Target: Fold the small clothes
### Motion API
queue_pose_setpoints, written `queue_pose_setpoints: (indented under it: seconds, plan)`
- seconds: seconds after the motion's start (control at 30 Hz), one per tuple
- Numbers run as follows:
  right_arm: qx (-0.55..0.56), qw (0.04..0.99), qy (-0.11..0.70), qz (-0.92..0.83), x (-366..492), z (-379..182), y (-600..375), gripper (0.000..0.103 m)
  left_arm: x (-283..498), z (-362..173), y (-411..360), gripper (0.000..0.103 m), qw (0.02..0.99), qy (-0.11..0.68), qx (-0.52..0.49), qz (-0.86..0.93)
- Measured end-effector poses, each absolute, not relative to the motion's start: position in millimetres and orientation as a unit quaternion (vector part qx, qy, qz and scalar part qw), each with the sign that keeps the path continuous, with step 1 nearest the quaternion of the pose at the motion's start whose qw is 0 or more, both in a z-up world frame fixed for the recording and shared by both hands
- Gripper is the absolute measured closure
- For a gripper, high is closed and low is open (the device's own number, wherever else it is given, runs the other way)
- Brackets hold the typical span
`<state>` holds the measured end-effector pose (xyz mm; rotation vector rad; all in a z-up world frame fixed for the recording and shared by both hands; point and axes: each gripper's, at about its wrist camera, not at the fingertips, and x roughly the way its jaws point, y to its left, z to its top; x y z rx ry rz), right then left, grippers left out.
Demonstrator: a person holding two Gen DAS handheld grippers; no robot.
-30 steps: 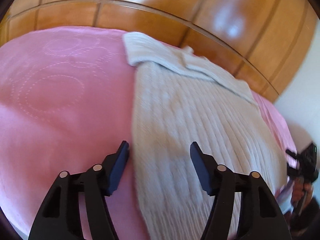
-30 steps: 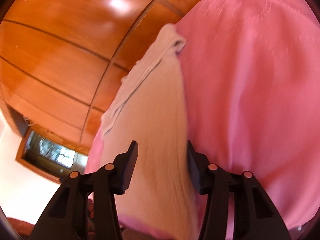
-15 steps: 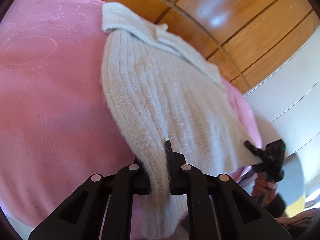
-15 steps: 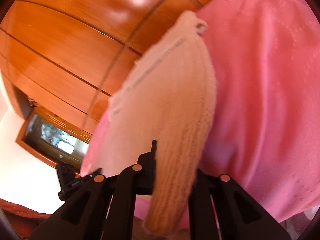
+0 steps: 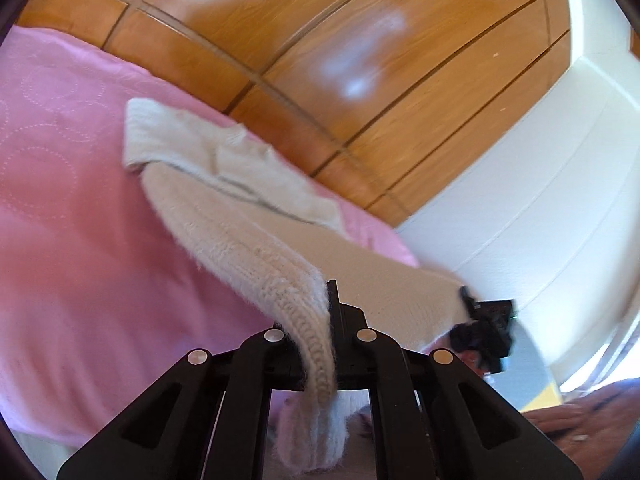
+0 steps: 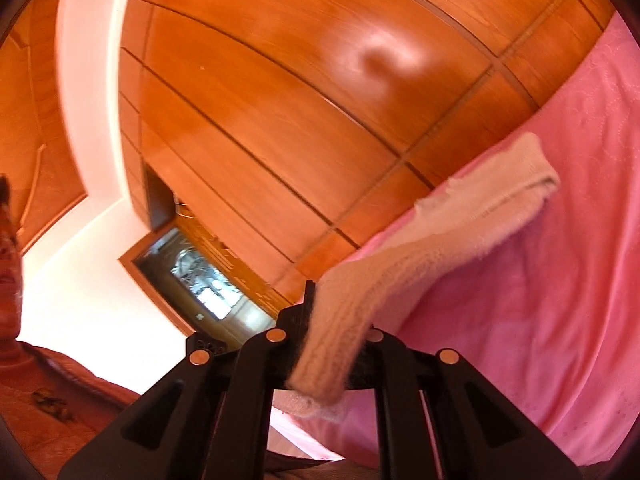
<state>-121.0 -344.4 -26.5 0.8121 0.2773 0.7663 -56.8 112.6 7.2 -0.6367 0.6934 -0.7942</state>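
Note:
A cream ribbed knit sweater (image 5: 240,216) lies on a pink bedspread (image 5: 68,208), its near hem lifted off the bed. My left gripper (image 5: 326,312) is shut on the left corner of that hem, and the knit droops down over its jaws. In the right wrist view my right gripper (image 6: 320,312) is shut on the other corner of the sweater (image 6: 452,240), which stretches from the jaws back to the folded far end. The right gripper (image 5: 484,328) also shows at the right of the left wrist view, pinching the hem.
A glossy wooden headboard (image 5: 320,52) rises behind the bed, with a white wall (image 5: 540,184) to its right. The pink bedspread (image 6: 540,300) fills the right of the right wrist view. A person's upper body (image 6: 48,392) is at that view's left edge, near a wood-framed opening (image 6: 200,284).
Both grippers went from open over the near hem to shut on its corners, then rose with it. The near part of the sweater now hangs off the bed between them.

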Motion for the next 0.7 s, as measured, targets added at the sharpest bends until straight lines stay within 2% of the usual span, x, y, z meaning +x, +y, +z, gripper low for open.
queue_pose_setpoints:
  seconds: [0.33, 0.5, 0.7]
  plan:
    - [0.398, 0.780, 0.053, 0.480, -196.5, -4.1, -353.9, 0.096, -85.4, 52.2, 145.4, 0.098, 0.701, 0.292, -0.386, -0.523]
    - [0.435, 0.776, 0.066, 0.451, -159.1, -10.9, -357.0, 0.096, -41.4, 19.5, 150.5, 0.098, 0.679, 0.307, -0.461, -0.482]
    - [0.472, 0.778, 0.119, 0.397, -64.2, -24.0, -363.0, 0.095, 33.6, -27.0, 150.3, 0.098, 0.665, 0.368, -0.521, -0.389]
